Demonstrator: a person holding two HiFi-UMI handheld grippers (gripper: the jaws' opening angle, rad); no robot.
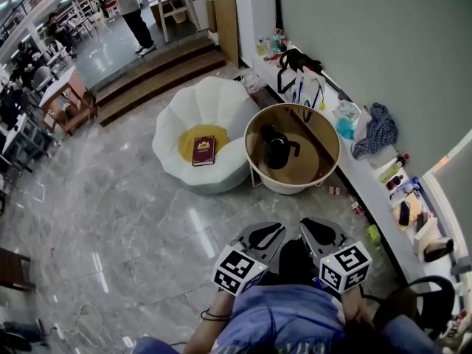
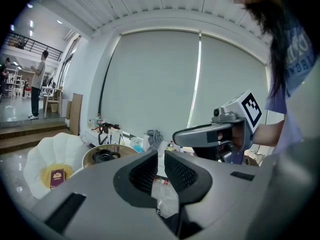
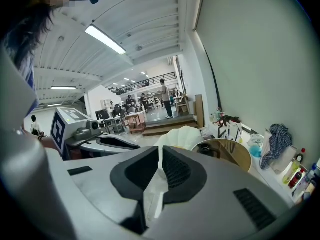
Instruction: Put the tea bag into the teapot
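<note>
Gripping the tea bag (image 3: 156, 191), your right gripper (image 3: 160, 152) has its jaws pressed nearly together on it. In the right gripper view the bag is a thin white strip pinched between the ribbed black pads and hanging down below them. Your left gripper (image 2: 161, 157) has its jaws a small way apart with nothing in the gap, just floor showing through.

From the head view, both grippers sit side by side close in front of your body, marker cubes toward you, noses pointing at the round wooden side table (image 1: 318, 155). The black teapot (image 1: 277, 148) stands upright on that table, left of the middle of the top, handle toward the right of the view. So the tea bag is well apart from the teapot, with a stretch of grey marble floor (image 1: 133, 220) between your grippers and the table.

Just left of the table, touching or nearly so, there's a white petal-shaped chair (image 1: 214, 100) with a yellow cushion (image 1: 190, 140) in the seat and a dark red book (image 1: 203, 151) lying flat on the cushion. Along the wall on the right runs a long white ledge (image 1: 369, 183) with bottles and bits on it, plus a crumpled blue checked cloth (image 1: 377, 129). Wooden steps (image 1: 158, 76) lead up at the back, where a person (image 1: 134, 9) is standing.
</note>
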